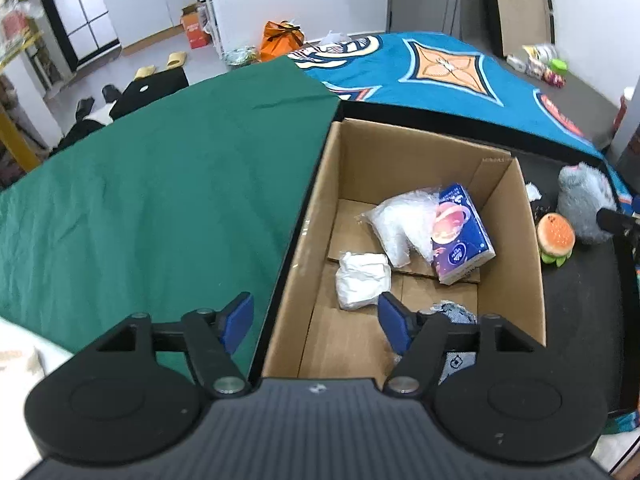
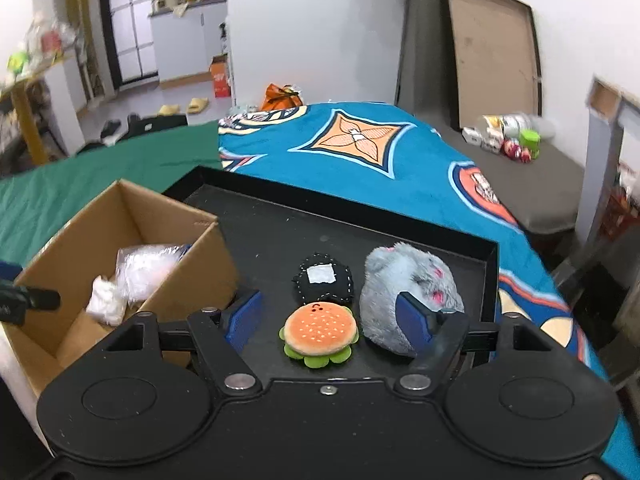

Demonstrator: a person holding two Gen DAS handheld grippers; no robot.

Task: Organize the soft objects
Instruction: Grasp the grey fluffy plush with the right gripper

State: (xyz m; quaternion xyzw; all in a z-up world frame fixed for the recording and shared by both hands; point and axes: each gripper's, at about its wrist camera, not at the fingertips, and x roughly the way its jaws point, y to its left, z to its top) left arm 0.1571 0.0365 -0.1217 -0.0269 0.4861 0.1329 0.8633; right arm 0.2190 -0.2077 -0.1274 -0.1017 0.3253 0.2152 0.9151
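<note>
Soft toys (image 2: 319,335) sit on a black tray (image 2: 440,236), cardboard box (image 1: 420,152) right beside them.

The tray's on a bed with a green sheet (image 1: 160,184) and a blue patterned blanket (image 2: 400,168); white walls, slippers on the floor behind. Box already holds a tissue pack (image 1: 462,236) and white bundles. Left gripper (image 1: 316,318) is spread over the box edge, empty; right gripper (image 2: 330,314) is spread with the burger plush sitting between its fingers, not pinched.
</note>
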